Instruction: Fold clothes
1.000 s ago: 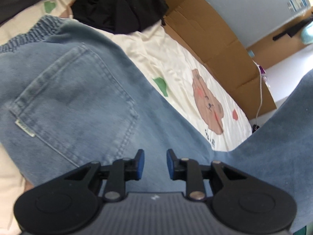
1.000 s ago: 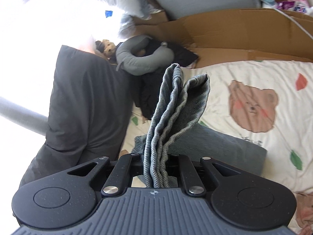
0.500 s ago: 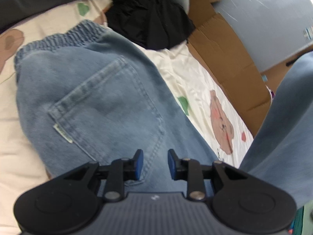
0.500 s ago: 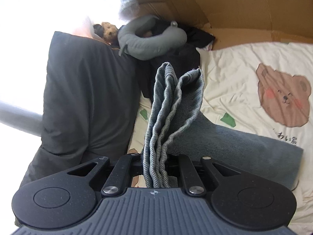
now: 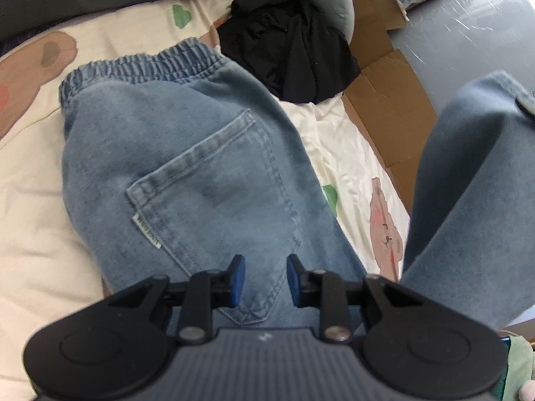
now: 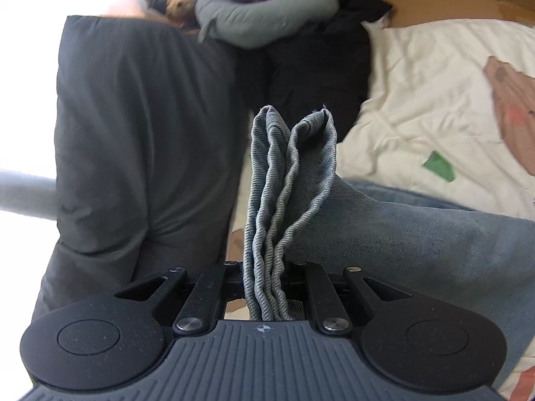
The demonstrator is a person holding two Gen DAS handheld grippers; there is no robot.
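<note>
Blue jeans (image 5: 187, 167) lie on a cream bedsheet with bear prints (image 5: 30, 200), elastic waistband toward the back and a back pocket facing up. My left gripper (image 5: 264, 277) hovers open just above the pocket's lower corner, with nothing between its blue pads. A raised jeans leg (image 5: 468, 207) hangs at the right of the left wrist view. In the right wrist view my right gripper (image 6: 267, 287) is shut on the bunched hem of the jeans leg (image 6: 284, 193), whose folds stick up between the fingers; the leg trails off to the right (image 6: 418, 240).
A black garment (image 5: 294, 46) lies behind the waistband, with a grey neck pillow (image 6: 264, 16) and a small plush toy (image 6: 174, 0) beyond. A dark grey cushion (image 6: 133, 133) stands at the left. Flattened cardboard (image 5: 391, 100) borders the bed on the right.
My left gripper has slid back along the jeans toward the waistband, still open. The right gripper has carried the held leg hem toward the black garment and cushion; the raised leg now shows beside the left gripper.
</note>
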